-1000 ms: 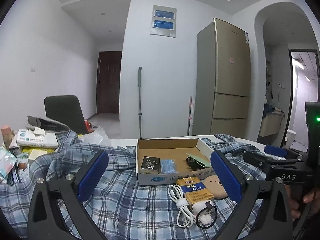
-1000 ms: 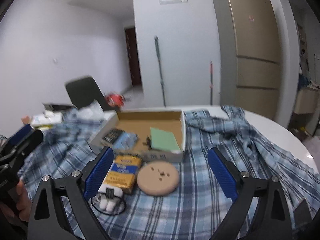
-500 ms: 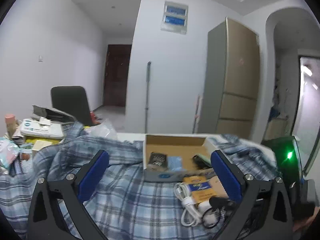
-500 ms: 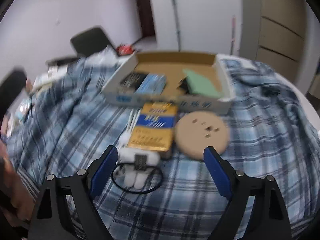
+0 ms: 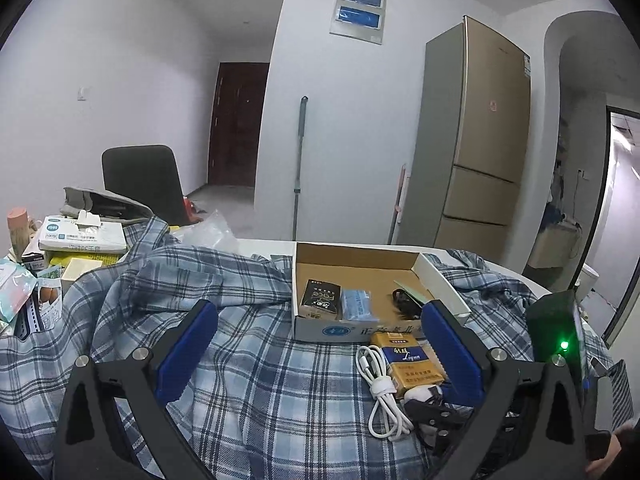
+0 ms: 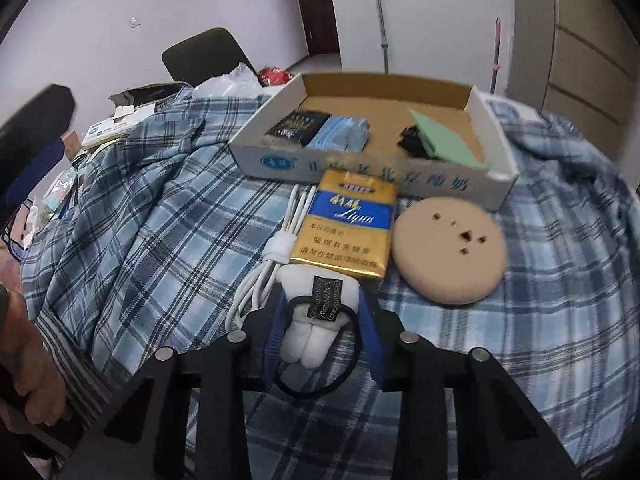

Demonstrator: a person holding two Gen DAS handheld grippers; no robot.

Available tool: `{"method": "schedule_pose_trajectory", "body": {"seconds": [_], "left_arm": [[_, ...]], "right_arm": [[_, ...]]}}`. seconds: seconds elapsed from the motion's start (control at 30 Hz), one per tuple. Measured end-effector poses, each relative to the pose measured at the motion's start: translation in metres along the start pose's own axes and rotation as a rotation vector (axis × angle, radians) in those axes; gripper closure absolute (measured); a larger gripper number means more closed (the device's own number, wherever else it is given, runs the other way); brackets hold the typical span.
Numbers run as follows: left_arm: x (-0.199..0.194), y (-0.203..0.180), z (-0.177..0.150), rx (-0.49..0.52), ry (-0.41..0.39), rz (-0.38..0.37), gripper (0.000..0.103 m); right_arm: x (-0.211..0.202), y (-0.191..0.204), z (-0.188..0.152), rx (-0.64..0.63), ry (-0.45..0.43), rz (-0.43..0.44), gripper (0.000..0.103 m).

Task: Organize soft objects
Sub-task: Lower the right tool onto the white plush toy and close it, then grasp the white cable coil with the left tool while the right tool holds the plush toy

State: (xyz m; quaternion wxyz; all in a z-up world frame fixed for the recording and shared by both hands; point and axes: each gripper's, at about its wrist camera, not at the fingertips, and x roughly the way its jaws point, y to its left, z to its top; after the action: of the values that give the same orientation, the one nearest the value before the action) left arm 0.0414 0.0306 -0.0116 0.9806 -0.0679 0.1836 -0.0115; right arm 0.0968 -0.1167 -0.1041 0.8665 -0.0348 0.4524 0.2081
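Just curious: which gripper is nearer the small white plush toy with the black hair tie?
Right gripper: it has just closed around the white plush toy. Left gripper hovers open, off to its side.

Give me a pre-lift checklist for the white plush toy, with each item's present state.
1. Right tool around the white plush toy: ok; its jaws have just been closing, and the blue pads flank the toy.
2. Pads pressing firmly on the toy: cannot tell.
3. Black loop free of the pads: cannot tell; it passes behind them.
4. White cable outside the grip: ok, it lies left of the toy.
5. Cardboard box has bare floor for the toy: ok.
6. Left tool out of the way: ok, open and holding nothing.
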Motion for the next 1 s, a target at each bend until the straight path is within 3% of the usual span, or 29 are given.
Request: {"method": "schedule_pose_trajectory", "body": {"seconds": [0.17,0.3,0.5,0.6,0.77,1.0], "left_arm": [[0.0,0.0,0.0,0.0,0.001,-0.002,0.0],[0.001,-0.001,0.0,-0.004,0.011,0.001,0.0],[0.003,-0.003,-0.001,0.01,0.023,0.005,0.0],[0.006,-0.003,-0.001,0.016,0.03,0.01,0.0],[0.014,-0.003,-0.003,0.024,0.08,0.032,0.028],[0.044,-0.008,-0.008,0.016,0.311,-0.044,0.059]], "right_arm": [[-0.035,-0.008,0.008,-0.05,-0.093,-0.041,0.069],[-0.062,-0.025,0.015,-0.077,-0.214,-0.15,0.069],[-0.067,-0.057,0.016,-0.031,-0.317,-0.245,0.069],[-0.063,-0.064,0.011,-0.005,-0.33,-0.233,0.069],[-0.063,-0.056,0.01,-0.041,-0.346,-0.228,0.068],[-0.062,-0.055,0.008,-0.05,-0.346,-0.215,0.068]]}}
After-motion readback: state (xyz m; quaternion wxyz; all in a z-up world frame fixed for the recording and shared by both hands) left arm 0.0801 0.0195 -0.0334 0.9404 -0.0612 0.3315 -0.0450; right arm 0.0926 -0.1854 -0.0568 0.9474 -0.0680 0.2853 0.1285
